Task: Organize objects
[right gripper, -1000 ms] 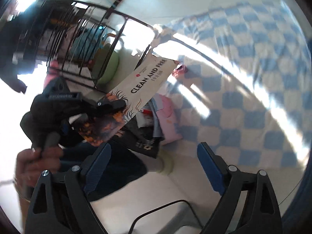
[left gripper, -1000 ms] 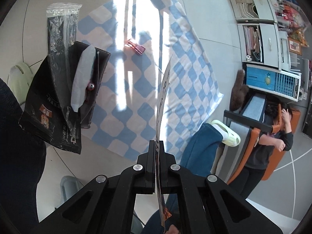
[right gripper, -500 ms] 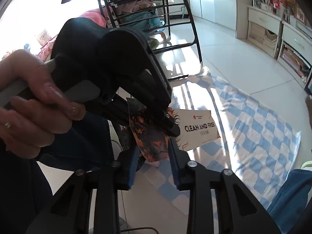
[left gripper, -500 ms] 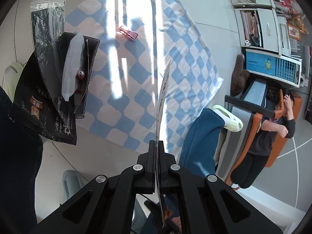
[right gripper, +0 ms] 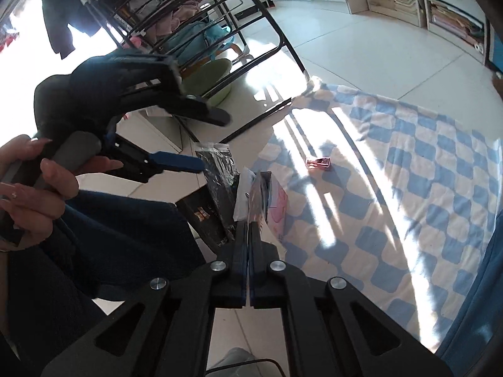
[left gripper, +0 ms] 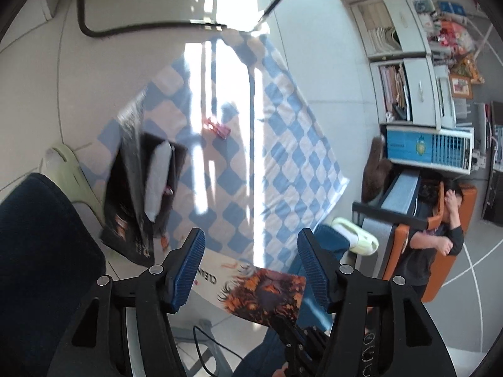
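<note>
A flat printed packet [left gripper: 251,292], white with black lettering and an orange flame picture, hangs below my open, empty left gripper [left gripper: 250,267]. My right gripper [right gripper: 249,238] is shut on this packet's edge [right gripper: 256,198], seen edge-on. A pile of dark pouches and a white sachet [left gripper: 138,188] lies on the near-left corner of a blue-and-white checked cloth [left gripper: 283,163]; the pile also shows in the right wrist view [right gripper: 220,201]. A small pink clip [left gripper: 217,128] lies on the cloth, also in the right wrist view [right gripper: 319,163].
A black wire rack [right gripper: 195,31] with clothes stands beyond the cloth. A pale green slipper [left gripper: 66,169] lies left of the pile. Shelves and drawers [left gripper: 418,78] line the right wall. A seated person [left gripper: 440,229] is at the right. My dark-trousered knee [left gripper: 44,260] fills the lower left.
The packet has passed from my left gripper to my right one. The left gripper opened and let go; the right gripper closed on the packet's edge.
</note>
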Demonstrator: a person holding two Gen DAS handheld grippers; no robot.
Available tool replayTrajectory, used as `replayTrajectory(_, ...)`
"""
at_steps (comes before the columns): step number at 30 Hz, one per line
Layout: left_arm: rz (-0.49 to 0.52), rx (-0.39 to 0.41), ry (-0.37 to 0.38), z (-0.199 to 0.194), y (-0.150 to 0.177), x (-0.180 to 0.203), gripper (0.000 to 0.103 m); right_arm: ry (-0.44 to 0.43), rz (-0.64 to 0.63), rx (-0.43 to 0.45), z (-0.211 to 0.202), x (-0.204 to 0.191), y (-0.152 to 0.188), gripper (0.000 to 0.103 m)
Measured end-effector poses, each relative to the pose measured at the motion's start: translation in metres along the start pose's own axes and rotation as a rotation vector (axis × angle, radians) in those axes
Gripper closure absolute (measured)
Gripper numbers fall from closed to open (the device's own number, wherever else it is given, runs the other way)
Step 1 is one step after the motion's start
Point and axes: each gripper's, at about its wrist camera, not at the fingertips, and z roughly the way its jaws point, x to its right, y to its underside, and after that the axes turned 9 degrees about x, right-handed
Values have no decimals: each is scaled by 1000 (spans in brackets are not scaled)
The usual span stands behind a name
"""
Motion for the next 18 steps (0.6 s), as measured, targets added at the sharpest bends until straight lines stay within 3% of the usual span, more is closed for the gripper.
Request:
replayTrajectory(5,-120,134,3,-44,-15,-32,41,-79,144,77,-23,4,-25,102)
replayTrajectory(8,-187,130,28,-47,-12,-46,41,-147,212,136,-38,-3,-44,102)
replayTrajectory(12,-185,99,41,-44,-5,-47,41,-223,241,212,-43,-21,-70,102)
replayTrajectory(18,-210,93,64,-46,-17,-57,41,-224,210,246,-3,-41,-98,102)
